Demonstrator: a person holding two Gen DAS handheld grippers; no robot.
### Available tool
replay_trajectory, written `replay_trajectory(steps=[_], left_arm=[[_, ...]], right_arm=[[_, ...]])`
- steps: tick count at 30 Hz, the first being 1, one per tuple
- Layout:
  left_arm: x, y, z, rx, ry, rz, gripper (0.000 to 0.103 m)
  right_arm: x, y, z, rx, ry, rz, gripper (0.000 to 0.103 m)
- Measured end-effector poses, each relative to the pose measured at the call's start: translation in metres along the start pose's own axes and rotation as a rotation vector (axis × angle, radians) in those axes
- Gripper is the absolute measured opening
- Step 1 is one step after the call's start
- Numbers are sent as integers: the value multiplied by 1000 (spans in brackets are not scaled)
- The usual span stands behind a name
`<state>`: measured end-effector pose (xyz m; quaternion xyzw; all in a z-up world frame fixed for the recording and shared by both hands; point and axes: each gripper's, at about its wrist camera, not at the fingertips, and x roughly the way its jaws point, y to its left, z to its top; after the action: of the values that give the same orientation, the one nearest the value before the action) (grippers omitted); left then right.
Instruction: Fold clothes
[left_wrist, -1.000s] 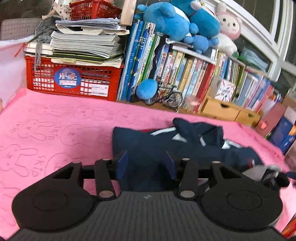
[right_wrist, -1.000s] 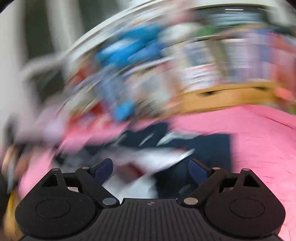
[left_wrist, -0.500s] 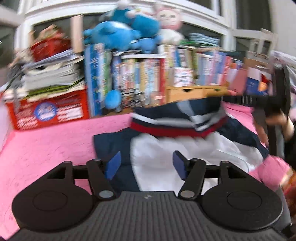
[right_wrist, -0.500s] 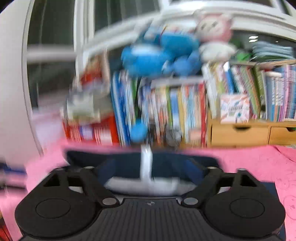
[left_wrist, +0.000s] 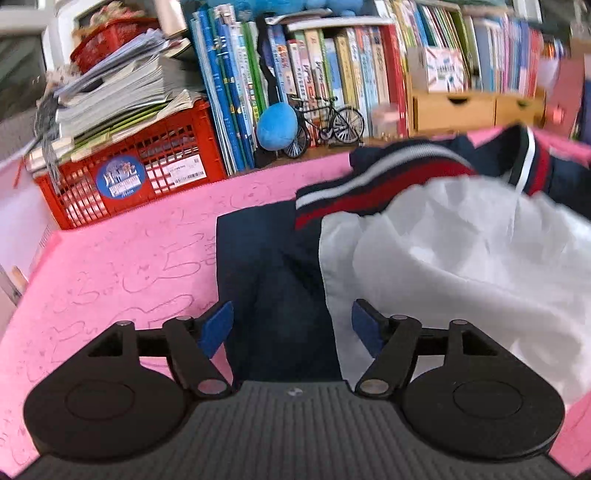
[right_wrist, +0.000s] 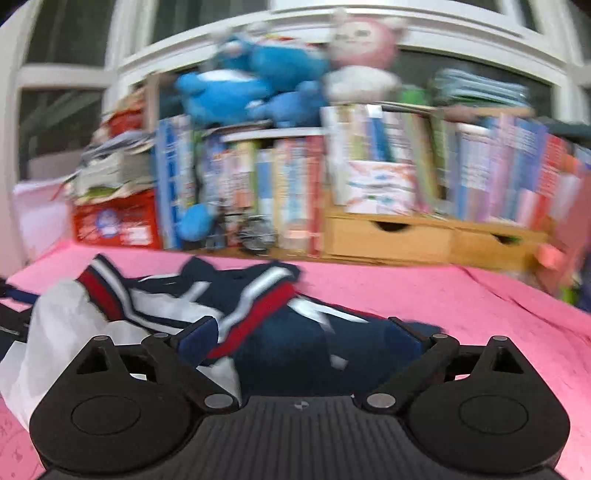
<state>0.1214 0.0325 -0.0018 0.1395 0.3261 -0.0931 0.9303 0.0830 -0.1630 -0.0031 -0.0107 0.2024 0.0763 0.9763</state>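
Pink blanket printed with cartoon outlines covers the work surface, backed by a packed row of books and a red crate under stacked papers. On the blanket lies a crumpled navy jacket with red and white stripes, its white lining turned up. Left gripper is spread wide over the navy cloth, holding nothing; right gripper is likewise spread above the jacket. A toy bicycle stands by the books.

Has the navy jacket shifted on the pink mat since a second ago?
Yes. The navy jacket has been flipped open: its white lining now faces up, spreading rightward, away from the red crate.
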Motion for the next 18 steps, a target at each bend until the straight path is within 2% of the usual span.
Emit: replay_trajectory(steps=[1, 2, 3, 4, 5, 6, 7, 8, 9, 10, 12, 15, 17, 18], left_arm=[[2, -3, -3, 13, -4, 16, 77], [3, -4, -5, 15, -6, 22, 78], [4, -3, -7, 8, -8, 21, 79], [6, -2, -9, 2, -11, 19, 80], [7, -1, -11, -5, -13, 18, 81], [9, 1, -13, -18, -13, 15, 84], [11, 5, -16, -45, -9, 6, 85], [13, 10, -18, -75, -10, -8, 87], [13, 14, -22, -104, -13, -23, 88], [14, 17, -25, -130, -17, -35, 90], [17, 22, -29, -170, -24, -47, 96], [18, 29, -29, -216, -11, -73, 97], [18, 29, -30, -221, -12, -75, 97], [18, 29, -30, -217, -13, -72, 97]], right_arm=[[11, 8, 1, -35, 26, 37, 93], [24, 14, 2, -61, 64, 66, 80], [37, 17, 3, -81, 104, 61, 63], [51, 15, 5, -96, 133, 2, 58], [63, 6, 8, -88, 141, -100, 57], [73, -7, 12, -52, 150, -202, 66], [79, -31, 15, 61, 166, -302, 65], [83, -53, 19, 160, 183, -398, 54], [80, -66, 19, 210, 203, -469, 52], [71, -73, 17, 226, 199, -480, 52], [44, -62, 10, 165, 134, -361, 55], [13, -22, 2, 16, 60, -205, 57], [-1, 0, 1, -8, 25, -37, 61], [-3, 8, 0, 4, 38, 68, 62]])
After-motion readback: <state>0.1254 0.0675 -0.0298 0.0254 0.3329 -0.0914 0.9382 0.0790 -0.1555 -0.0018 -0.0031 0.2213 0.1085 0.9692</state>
